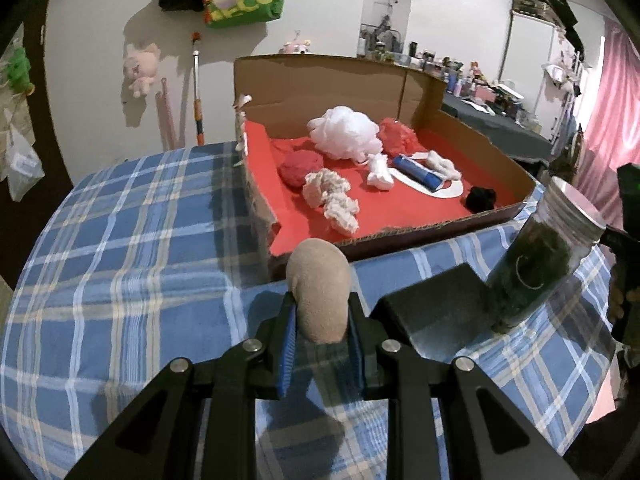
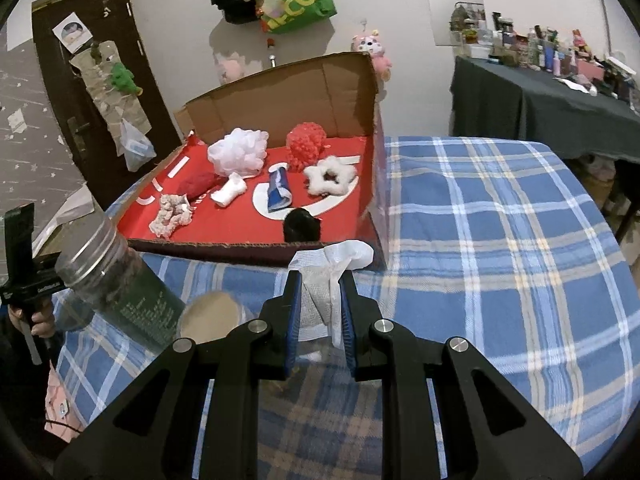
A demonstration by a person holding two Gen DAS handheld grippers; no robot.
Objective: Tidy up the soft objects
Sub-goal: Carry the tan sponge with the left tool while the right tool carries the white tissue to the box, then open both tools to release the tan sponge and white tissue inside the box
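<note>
My left gripper (image 1: 321, 312) is shut on a beige soft pad (image 1: 320, 288), held above the plaid tablecloth just in front of the cardboard box (image 1: 420, 232). My right gripper (image 2: 319, 300) is shut on a white gauze cloth (image 2: 326, 268), held near the box's front edge (image 2: 224, 249). The box has a red floor and holds a white bath pouf (image 1: 346, 132), a red pouf (image 1: 396, 134), a red ball (image 1: 300, 168), cream scrunchies (image 1: 332, 196), a blue tube (image 1: 418, 172) and a black soft item (image 1: 482, 198).
A clear jar with a metal lid (image 1: 536, 256), filled with dark stuff, stands at the right on the plaid table (image 1: 120, 280), next to a black block (image 1: 436, 304). The jar (image 2: 116, 280) is at the left in the right wrist view. A cluttered dark table (image 2: 540, 96) stands behind.
</note>
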